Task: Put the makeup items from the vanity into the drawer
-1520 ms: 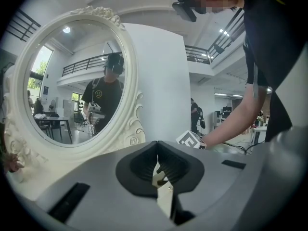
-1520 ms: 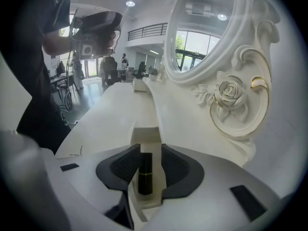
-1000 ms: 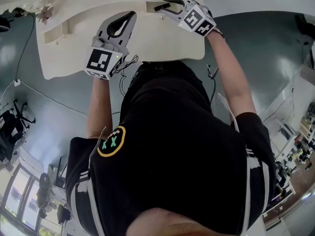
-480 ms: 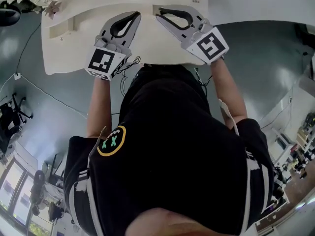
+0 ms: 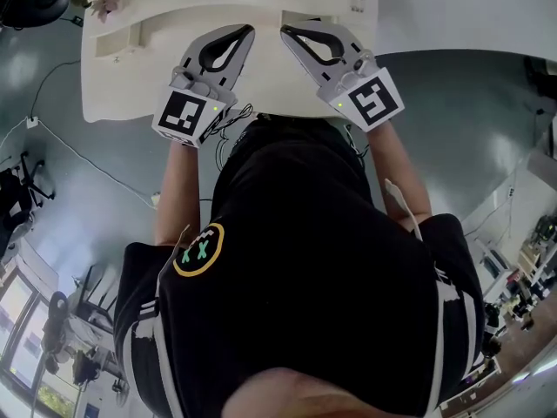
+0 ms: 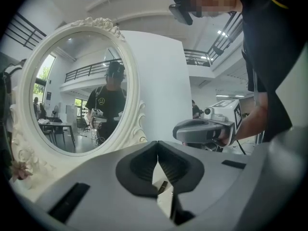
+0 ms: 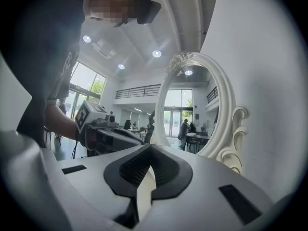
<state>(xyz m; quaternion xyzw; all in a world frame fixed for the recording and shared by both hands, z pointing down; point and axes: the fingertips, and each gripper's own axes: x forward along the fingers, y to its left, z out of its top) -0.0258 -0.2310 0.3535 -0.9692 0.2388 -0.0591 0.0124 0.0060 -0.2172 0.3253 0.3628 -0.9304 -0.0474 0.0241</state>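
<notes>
White vanity [image 5: 122,85] top — both grippers shut, nothing between the jaws.
The left gripper [image 5: 246,30] and right gripper [image 5: 285,31] hover with tips close together, marker cubes overhanging the front edge; the oval mirror [image 6: 77,85] stands beyond — open tabletop lies leftward.

Head camera looks steeply down past the person's torso [image 5: 305,259] onto the white vanity [image 5: 122,85]; both gripper cameras sit low, facing along their jaws, sharing the oval mirror [image 6: 77,85]

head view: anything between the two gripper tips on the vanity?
No. In the head view only bare white vanity top shows between the left gripper and the right gripper; nothing lies on that stretch.
</notes>
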